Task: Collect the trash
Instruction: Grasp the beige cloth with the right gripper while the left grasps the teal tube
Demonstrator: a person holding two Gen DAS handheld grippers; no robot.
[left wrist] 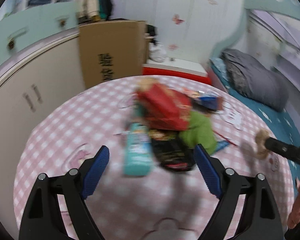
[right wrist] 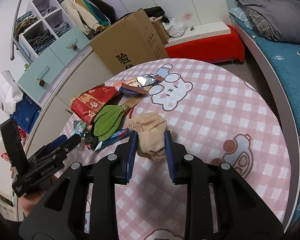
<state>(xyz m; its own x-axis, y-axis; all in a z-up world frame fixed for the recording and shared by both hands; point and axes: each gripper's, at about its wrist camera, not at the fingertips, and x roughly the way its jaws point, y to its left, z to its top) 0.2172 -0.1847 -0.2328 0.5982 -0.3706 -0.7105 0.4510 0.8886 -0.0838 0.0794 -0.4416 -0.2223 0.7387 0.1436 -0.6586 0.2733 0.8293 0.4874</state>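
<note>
Held clear of the pink checked tablecloth (right wrist: 220, 104) in the centre of the right wrist view: a crumpled beige cloth wad (right wrist: 150, 135), pinched between the two blue pads of the right gripper (right wrist: 151, 138), jaws closed on it. Just left of that, a heap of trash on the cloth – one red snack bag (right wrist: 90, 104), one green pouch (right wrist: 108, 123) lying against it, one teal carton (right wrist: 80, 129) and one dark wrapper (right wrist: 90, 138) at the heap's lower left, one blue-and-white wrapper (right wrist: 114, 138) beside the beige wad, one silver foil scrap (right wrist: 145, 80) at the top of the heap. In the left wrist view, badly blurred, the same heap between and beyond the pads of the left gripper (left wrist: 152, 160), jaws spread wide, nothing between them; teal carton (left wrist: 137, 152) and dark wrapper (left wrist: 174, 154) nearest the tips. Beyond the table, upper centre of the right wrist view, one big cardboard box (right wrist: 128, 46) – contents out of sight. Upper left, a white cubby shelf (right wrist: 42, 20) with folded clothes in its compartments, and below it two pale green drawers (right wrist: 56, 58), both shut. Far left, one white paper bag (right wrist: 4, 92) and one blue bag (right wrist: 26, 114), contents hidden. At right, one bed with a blue cover (right wrist: 286, 68), one grey bundle of bedding (right wrist: 270, 14) on it.
</note>
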